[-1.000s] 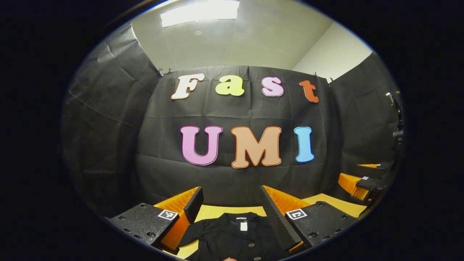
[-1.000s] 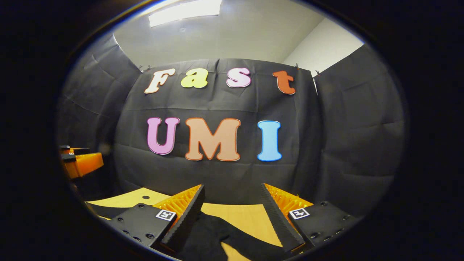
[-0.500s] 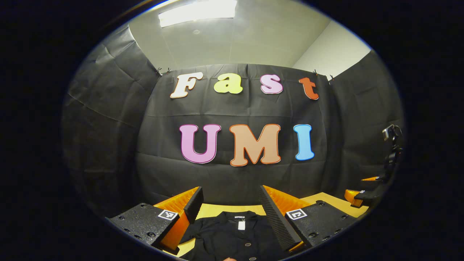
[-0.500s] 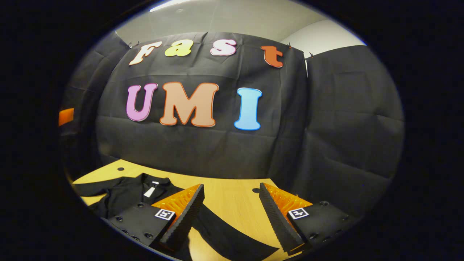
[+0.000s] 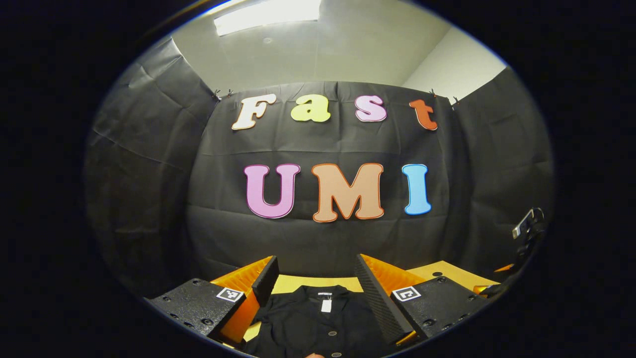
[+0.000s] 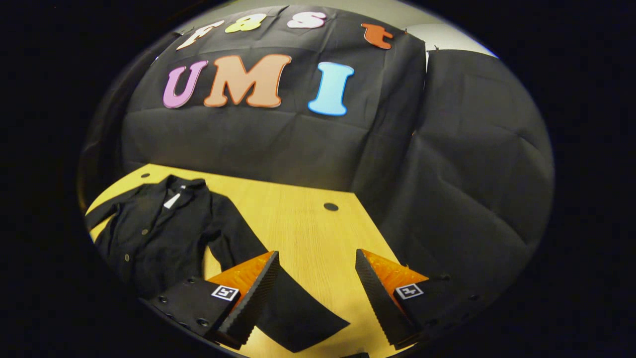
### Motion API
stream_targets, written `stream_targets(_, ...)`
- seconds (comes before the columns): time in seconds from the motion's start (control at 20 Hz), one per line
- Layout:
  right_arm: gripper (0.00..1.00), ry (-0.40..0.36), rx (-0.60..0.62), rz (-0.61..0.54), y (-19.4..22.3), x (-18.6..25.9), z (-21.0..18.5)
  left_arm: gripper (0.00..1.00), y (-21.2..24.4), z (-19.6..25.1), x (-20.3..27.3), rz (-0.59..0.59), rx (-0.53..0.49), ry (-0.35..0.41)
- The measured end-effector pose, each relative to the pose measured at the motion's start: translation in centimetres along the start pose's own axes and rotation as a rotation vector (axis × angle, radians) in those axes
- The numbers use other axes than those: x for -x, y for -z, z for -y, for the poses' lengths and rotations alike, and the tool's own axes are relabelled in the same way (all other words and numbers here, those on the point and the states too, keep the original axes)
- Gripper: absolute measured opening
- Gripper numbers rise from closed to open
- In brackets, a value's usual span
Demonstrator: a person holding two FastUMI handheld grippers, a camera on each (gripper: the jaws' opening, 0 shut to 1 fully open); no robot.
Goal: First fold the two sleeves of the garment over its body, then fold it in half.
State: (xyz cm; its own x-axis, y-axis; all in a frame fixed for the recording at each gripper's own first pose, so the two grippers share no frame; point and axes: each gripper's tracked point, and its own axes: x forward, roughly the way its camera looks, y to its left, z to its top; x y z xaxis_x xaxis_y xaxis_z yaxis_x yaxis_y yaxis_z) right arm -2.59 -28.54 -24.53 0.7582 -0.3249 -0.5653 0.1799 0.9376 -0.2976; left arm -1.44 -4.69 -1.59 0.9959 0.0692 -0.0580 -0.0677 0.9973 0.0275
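The garment (image 6: 164,233) looks like matt black cloth, soft and faintly creased, with small glossy buttons; its sleeve (image 6: 293,308), between the right gripper's (image 6: 316,293) fingers, has the same dull weave. The table (image 6: 298,223) ahead of those fingers looks like pale wood with fine grain and a low sheen. Both grippers, the left gripper (image 5: 316,293) included, have ridged orange plastic fingers with matt, serrated black pads.

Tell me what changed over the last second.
The right tool tipped down toward the table, bringing the jacket and its sleeve into sight beneath its open fingers. Nothing was gripped. The left tool hardly moved, open over the collar.
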Motion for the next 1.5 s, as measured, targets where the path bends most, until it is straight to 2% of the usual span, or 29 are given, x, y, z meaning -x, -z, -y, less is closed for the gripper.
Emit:
stream_targets(0.25, 0.99, -0.027, 0.011, -0.209, 7.0, -2.0, 0.7, 0.92, 0.5, 1.5, 0.1, -0.015, -0.011, -0.009)
stream_targets(0.45, 0.99, -0.059, 0.021, -0.299, 10.5, -3.1, 1.3, 0.93, 0.8, 2.5, 0.2, -0.026, -0.02, -0.022)
stream_targets(0.65, 1.0, -0.111, 0.005, -0.456, 14.7, -2.5, 1.6, 0.92, 0.7, 3.6, 0.4, -0.023, -0.032, -0.03)
stream_targets(0.75, 1.0, -0.135, -0.046, -0.452, 14.4, -2.8, 1.6, 0.93, 0.9, 4.3, 0.6, -0.024, -0.038, -0.029)
stream_targets(0.9, 0.94, -0.202, -0.116, -0.47, 14.5, -2.8, 0.2, 0.92, 1.3, 4.8, 1.0, -0.037, -0.035, -0.029)
stream_targets(1.0, 0.59, -0.251, -0.101, -0.478, 14.8, -2.7, -0.6, 0.92, 1.2, 4.7, 1.3, -0.033, -0.038, -0.031)
stream_targets(1.15, 0.09, -0.246, -0.107, -0.475, 14.5, -2.5, -1.2, 0.92, 0.5, 4.0, 1.3, -0.003, -0.05, -0.034)
stream_targets(1.2, 0.04, -0.264, -0.126, -0.475, 13.7, -2.0, -1.7, 0.93, 0.4, 3.7, 1.2, 0.005, -0.05, -0.032)
stream_targets(1.25, 0.03, -0.269, -0.147, -0.437, 13.2, -1.7, -2.4, 0.93, 0.6, 3.3, 1.0, 0.005, -0.049, -0.028)
stream_targets(1.5, 0.03, -0.296, -0.239, -0.22, 3.5, -0.1, -5.2, 0.94, -0.1, -0.5, 0.3, 0.027, -0.045, -0.036)
